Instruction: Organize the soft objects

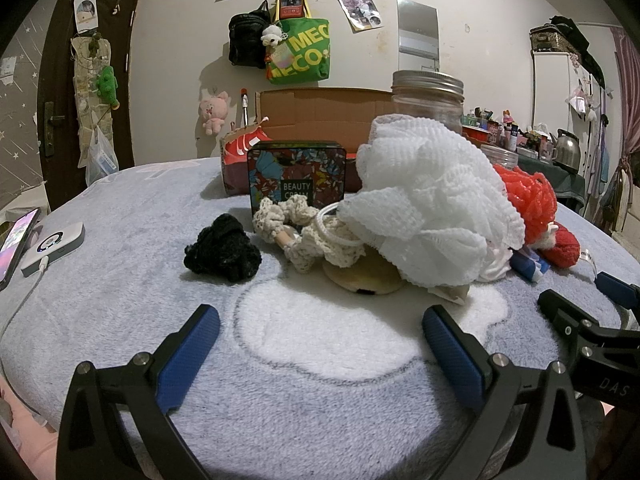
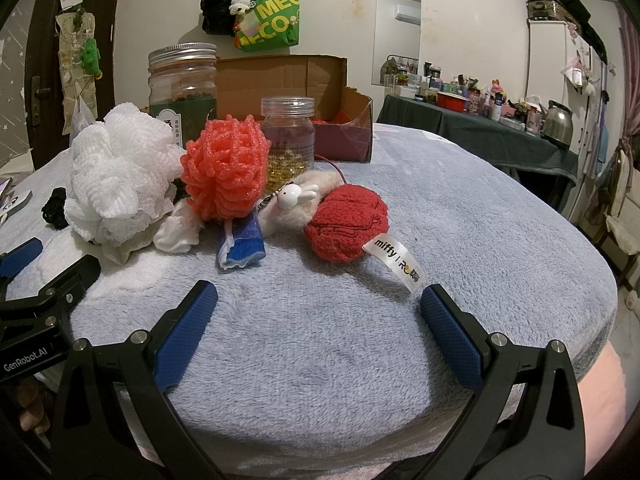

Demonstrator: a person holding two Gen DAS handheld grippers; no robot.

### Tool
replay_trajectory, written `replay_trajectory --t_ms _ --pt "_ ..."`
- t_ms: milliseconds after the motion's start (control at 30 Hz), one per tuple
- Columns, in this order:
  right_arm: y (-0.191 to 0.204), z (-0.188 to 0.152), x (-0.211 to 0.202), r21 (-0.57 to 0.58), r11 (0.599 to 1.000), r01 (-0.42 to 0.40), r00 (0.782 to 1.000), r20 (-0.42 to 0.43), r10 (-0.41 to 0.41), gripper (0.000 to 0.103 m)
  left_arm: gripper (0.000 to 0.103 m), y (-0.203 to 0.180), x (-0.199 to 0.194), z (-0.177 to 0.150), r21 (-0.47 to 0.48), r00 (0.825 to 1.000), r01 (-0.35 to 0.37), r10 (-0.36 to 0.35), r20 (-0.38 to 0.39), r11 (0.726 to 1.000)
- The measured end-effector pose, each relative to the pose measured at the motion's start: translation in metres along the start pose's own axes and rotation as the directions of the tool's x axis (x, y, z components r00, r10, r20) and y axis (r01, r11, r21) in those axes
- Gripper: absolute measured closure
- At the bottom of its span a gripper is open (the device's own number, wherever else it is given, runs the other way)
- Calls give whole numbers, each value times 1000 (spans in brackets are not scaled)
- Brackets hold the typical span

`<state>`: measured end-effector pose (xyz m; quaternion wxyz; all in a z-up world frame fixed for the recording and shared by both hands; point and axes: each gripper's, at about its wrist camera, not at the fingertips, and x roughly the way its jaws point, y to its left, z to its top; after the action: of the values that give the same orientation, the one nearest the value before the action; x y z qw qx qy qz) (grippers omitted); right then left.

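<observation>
Left gripper [image 1: 320, 330]: fingers spread wide, empty, low over the blanket [image 1: 120, 300].
Right gripper [image 2: 319, 308]: fingers apart, holding nothing, just short of the red plush [image 2: 346, 226].
White pouf [image 1: 428, 200]: mid-pile, resting on a beige pad [image 1: 366, 276].
Coral pouf [image 2: 226, 168]: touching the white pouf, in front of a small jar [image 2: 288, 136].
Black scrunchie [image 1: 222, 248]: left of the cream scrunchie [image 1: 304, 232].
Tin [image 1: 296, 176]: upright behind the scrunchies.
Box [image 1: 320, 116]: open, behind the pile.

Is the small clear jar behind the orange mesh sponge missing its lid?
No, the small clear jar wears a clear screw lid, standing just behind the orange mesh sponge.
</observation>
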<state>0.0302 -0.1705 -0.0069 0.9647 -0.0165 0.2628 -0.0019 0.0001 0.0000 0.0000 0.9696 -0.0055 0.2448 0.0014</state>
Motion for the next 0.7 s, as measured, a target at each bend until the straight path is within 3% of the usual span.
replay_trajectory --t_ms 333,700 --pt "-1 2 -2 -6 1000 -11 1000 -10 11 0 0 1 -1 3 1 1000 23 -23 -13 1000" --pt "-14 33 -25 12 999 -52 998 45 52 0 0 6 -21 44 9 994 105 -105 39 994"
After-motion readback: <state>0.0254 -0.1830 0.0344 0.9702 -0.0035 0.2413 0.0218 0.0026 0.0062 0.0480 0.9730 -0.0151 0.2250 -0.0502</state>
